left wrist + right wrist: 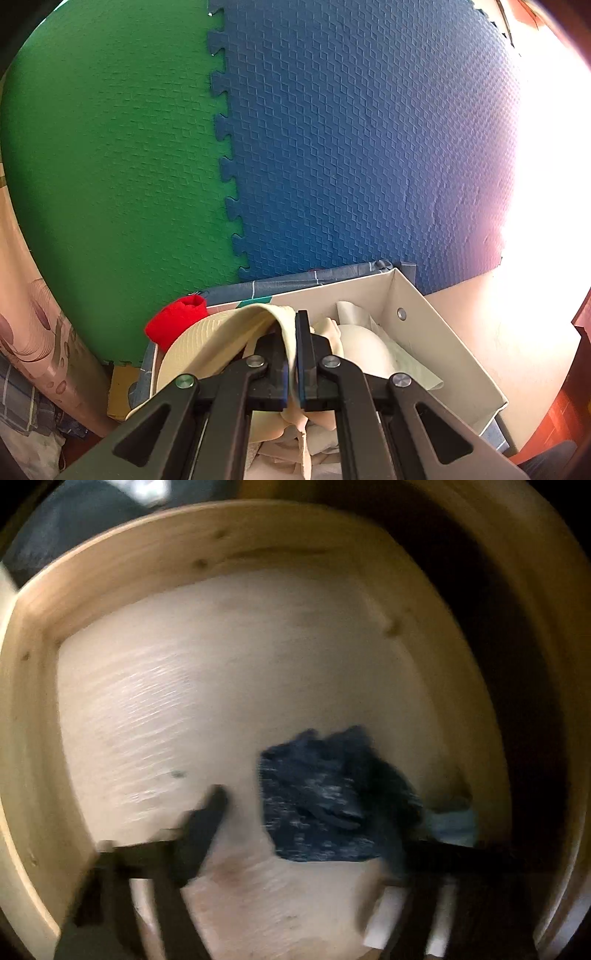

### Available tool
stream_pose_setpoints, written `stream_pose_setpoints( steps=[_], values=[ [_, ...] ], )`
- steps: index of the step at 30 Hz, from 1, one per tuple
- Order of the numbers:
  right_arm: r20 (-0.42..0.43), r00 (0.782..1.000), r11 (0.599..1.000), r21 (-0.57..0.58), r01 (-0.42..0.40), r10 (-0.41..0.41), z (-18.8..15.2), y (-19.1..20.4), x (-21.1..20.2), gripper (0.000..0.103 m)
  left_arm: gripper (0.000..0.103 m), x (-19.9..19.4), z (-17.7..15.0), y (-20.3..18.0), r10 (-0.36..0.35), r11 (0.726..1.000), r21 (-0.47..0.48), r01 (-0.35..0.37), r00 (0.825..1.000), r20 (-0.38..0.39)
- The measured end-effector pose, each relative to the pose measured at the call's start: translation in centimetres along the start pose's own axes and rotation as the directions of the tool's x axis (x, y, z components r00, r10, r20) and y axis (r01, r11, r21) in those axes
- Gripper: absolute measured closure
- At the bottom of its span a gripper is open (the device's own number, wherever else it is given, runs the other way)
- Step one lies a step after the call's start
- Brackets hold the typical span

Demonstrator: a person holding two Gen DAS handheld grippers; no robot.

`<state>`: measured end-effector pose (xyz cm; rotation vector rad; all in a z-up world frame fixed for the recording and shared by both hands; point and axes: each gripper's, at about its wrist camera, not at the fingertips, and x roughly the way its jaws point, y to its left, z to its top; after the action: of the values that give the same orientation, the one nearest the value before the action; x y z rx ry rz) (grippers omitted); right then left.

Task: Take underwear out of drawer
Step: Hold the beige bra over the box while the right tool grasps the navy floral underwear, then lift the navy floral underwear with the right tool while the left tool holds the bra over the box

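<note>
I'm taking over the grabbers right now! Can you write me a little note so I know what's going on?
Left gripper: shut on a cream garment, held over the white box.
Right gripper: down in the wooden drawer. The view is blurred, but the jaws look apart, with the dark blue underwear between them, not gripped yet.
Done: reach into the drawer.
Left: close on the blue underwear and lift it out.

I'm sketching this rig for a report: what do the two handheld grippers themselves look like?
The left gripper is matte black plastic: two flat, straight fingers on angled linkage bars with triangular cut-outs, joined by round silver pivot bolts. The right gripper is motion-blurred; it also looks black, with pale blocks near its base. No hands or sleeves show.
</note>
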<state>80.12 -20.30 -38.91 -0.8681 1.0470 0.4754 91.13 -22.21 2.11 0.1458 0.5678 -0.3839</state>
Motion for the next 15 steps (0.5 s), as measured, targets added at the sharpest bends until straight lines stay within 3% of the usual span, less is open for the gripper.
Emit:
stream_pose_setpoints(
  steps=[1,3,5,10,12,15],
  values=[
    [-0.002,1.000,1.000,0.015,0.018,-0.018,-0.2,-0.2,0.1,0.081,0.101,0.0,0.0,0.2,0.001,1.000,-0.007,-0.001,1.000,-0.001],
    [-0.006,1.000,0.999,0.046,-0.029,0.030,-0.6,0.0,0.1,0.082,0.101,-0.1,0.1,0.5,0.002,1.000,-0.024,-0.002,1.000,0.001],
    [-0.003,1.000,1.000,-0.007,-0.013,0.013,-1.0,1.5,-0.2,0.083,0.101,-0.3,0.2,0.7,0.009,0.999,-0.035,-0.009,1.000,0.009],
    [0.053,0.992,0.990,-0.073,0.122,-0.119,-2.3,3.4,-3.2,0.085,0.101,-0.8,0.3,1.0,0.021,0.999,-0.049,-0.021,1.000,0.019],
    [0.089,0.992,0.996,-0.015,0.093,-0.091,-2.8,3.0,-4.5,0.085,0.101,-0.8,0.3,1.2,0.027,0.998,-0.063,-0.025,0.999,0.022],
    [0.071,0.993,0.996,-0.007,0.093,-0.092,-3.3,3.9,-4.0,0.085,0.101,-0.6,0.3,1.2,0.030,0.997,-0.072,-0.028,0.999,0.016]
  ],
)
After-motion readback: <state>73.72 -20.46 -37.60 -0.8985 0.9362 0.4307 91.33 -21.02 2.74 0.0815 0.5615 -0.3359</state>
